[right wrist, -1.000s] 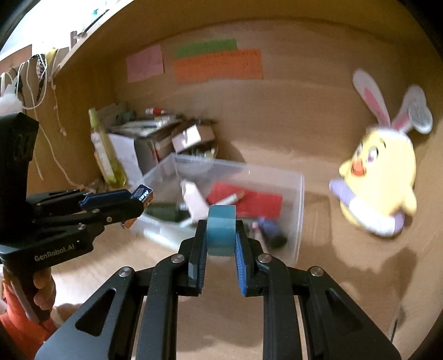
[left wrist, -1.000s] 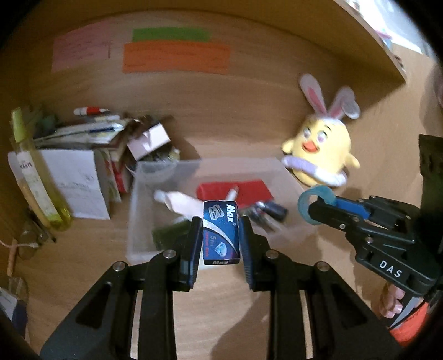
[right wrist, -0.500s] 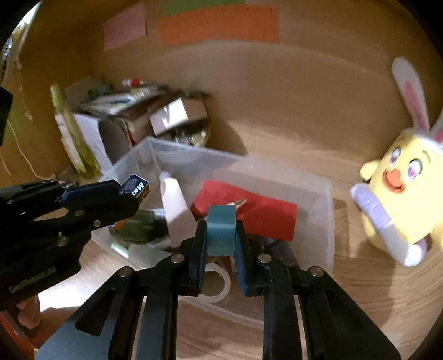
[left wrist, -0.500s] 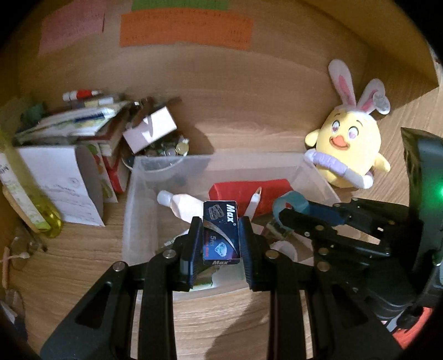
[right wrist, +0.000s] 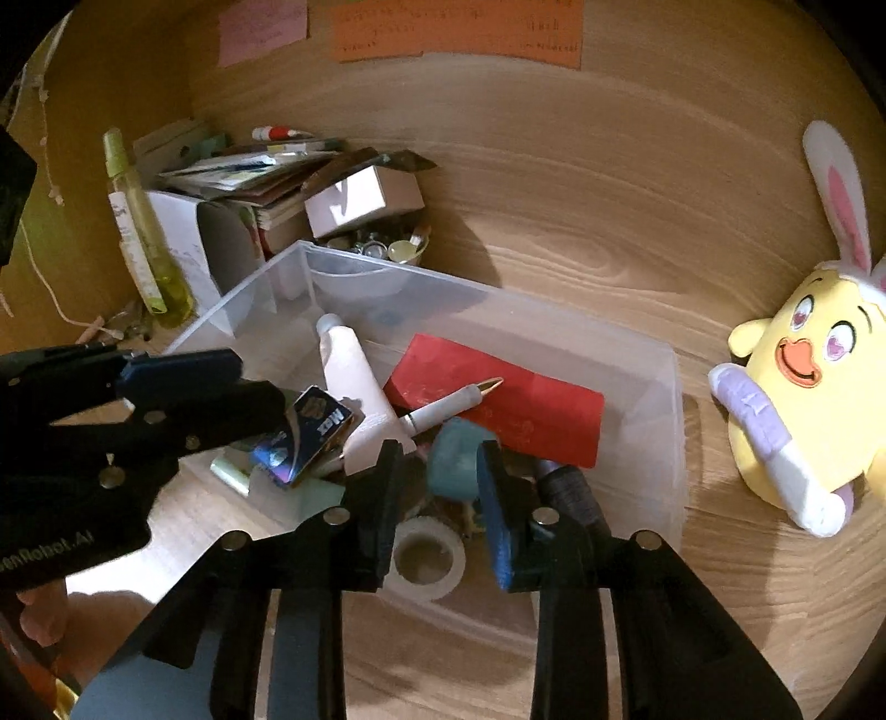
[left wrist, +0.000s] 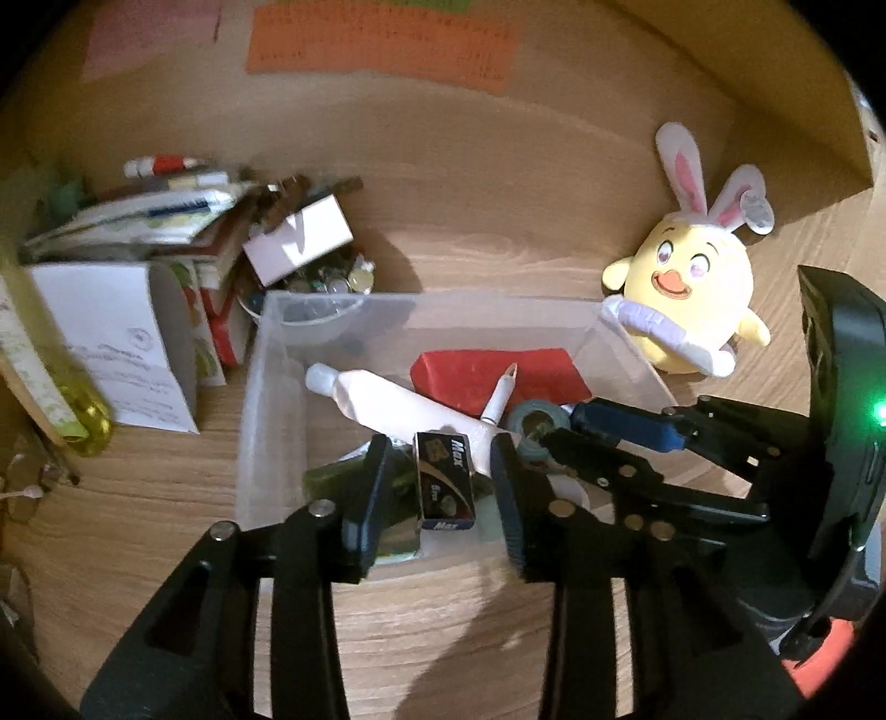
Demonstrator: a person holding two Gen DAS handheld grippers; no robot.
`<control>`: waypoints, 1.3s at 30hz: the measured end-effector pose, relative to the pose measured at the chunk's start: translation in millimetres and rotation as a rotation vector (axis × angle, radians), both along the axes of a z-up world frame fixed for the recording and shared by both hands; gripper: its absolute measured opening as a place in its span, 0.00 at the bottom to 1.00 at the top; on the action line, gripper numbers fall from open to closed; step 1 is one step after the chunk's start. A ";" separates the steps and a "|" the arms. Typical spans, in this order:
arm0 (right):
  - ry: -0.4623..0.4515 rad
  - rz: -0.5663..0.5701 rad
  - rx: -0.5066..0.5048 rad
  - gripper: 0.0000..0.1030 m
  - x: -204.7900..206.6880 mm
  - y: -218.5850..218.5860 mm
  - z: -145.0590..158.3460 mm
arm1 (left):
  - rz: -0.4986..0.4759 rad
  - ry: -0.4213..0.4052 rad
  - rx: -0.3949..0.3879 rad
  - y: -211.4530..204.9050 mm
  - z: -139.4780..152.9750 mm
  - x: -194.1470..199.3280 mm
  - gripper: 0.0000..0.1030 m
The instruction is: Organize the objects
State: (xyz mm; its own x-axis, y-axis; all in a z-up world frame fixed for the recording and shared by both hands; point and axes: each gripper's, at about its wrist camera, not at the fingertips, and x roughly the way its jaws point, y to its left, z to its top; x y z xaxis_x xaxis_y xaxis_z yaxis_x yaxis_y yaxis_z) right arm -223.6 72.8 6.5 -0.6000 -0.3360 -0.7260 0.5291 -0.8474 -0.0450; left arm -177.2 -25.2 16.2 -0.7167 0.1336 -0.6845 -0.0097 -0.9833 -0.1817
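Wooden desk point(left wrist: 487, 266) under warm light, wooden back panel with orange paper note point(left wrist: 382, 41) and pink note point(right wrist: 260, 25) stuck on; clear plastic bin point(left wrist: 260, 399) near centre; yellow plush chick with rabbit ears point(left wrist: 692, 288) just right of bin, apart from it; pile of books and papers point(left wrist: 166, 221), white folded card point(left wrist: 122, 349) and yellow-green bottle point(right wrist: 141, 232) left of bin.

Bin contents: red flat packet point(right wrist: 498, 404); white tube point(right wrist: 354, 387) lying diagonally; white pen point(right wrist: 448, 407) across packet; translucent tape ring point(right wrist: 426, 556) at near wall; dark cylindrical item point(right wrist: 570, 487), blurred, perhaps a battery.

Left gripper point(left wrist: 437, 487): over bin, jaws opening, gap visible on both sides of dark blue "Max" staple box point(left wrist: 446, 487); box tilted between the fingers, no pad pressing it.

Right gripper point(right wrist: 437, 476): over bin beside the left one, jaws opening; teal tape roll point(right wrist: 457, 459) between the fingers, left pad clear of it, contact at right pad uncertain.
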 end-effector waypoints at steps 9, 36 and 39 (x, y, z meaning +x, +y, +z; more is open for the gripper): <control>0.092 -0.007 -0.036 0.52 41.8 18.9 24.2 | 0.011 0.111 -0.013 0.7 21.3 39.2 0.69; 0.137 -0.073 -0.191 0.78 113.9 67.8 16.5 | 0.019 0.189 -0.073 25.3 -3.4 100.7 0.93; 0.135 -0.076 -0.187 0.78 113.7 68.0 15.0 | 0.015 0.192 -0.080 27.6 -3.6 100.9 0.93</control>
State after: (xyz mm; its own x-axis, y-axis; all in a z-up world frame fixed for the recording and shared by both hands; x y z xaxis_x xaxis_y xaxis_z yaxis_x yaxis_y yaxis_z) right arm -109.9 140.7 21.5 -0.7163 -0.4071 -0.5668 0.4633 -0.8848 0.0501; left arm -76.3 2.4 12.6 -0.8363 0.0725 -0.5434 -0.0220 -0.9949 -0.0988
